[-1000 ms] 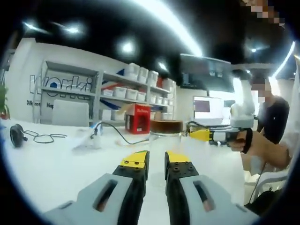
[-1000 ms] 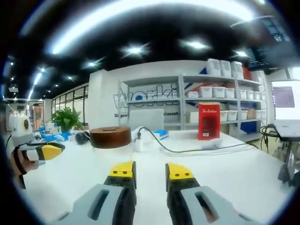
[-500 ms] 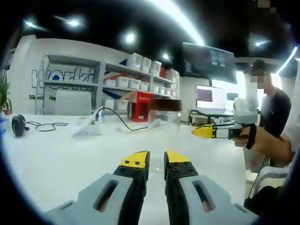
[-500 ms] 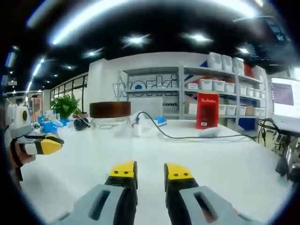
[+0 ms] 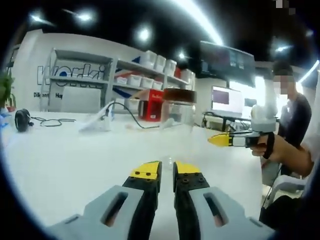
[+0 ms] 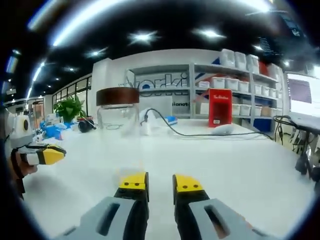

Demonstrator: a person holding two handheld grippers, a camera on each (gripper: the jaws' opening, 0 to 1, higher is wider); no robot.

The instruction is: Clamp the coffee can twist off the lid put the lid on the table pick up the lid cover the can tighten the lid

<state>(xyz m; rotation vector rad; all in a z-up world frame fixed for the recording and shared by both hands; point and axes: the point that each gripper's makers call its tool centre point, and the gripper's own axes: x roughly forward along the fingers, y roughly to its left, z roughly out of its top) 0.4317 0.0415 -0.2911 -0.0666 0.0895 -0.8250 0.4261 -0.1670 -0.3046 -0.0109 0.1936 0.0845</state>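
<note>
On the back wall behind the grey shelving unit, large blue letters show between the uprights; "Work" can be made out in the left gripper view, with smaller lines beneath that are too blurred to read. A red box standing near the far edge of the white worktop carries pale script on its face, also too small to read. White storage bins line the upper shelves.

The worktop is broad, with open room between both grippers and the things gathered toward its far edge: a black cable trailing across it, a black round object with a cord toward the far left corner, and a green potted plant beyond.

The clear glass coffee can with a dark brown lid stands upright on the worktop toward the far edge, lid on. In the right gripper view it is ahead and left of the right gripper, well apart from it. In the left gripper view the can stands ahead and slightly right of the left gripper, again well apart.

Both grippers have their yellow-tipped jaws drawn nearly together with only a narrow slit between, holding nothing, low over the bare worktop.

A person in dark clothing stands past the worktop's right edge.
</note>
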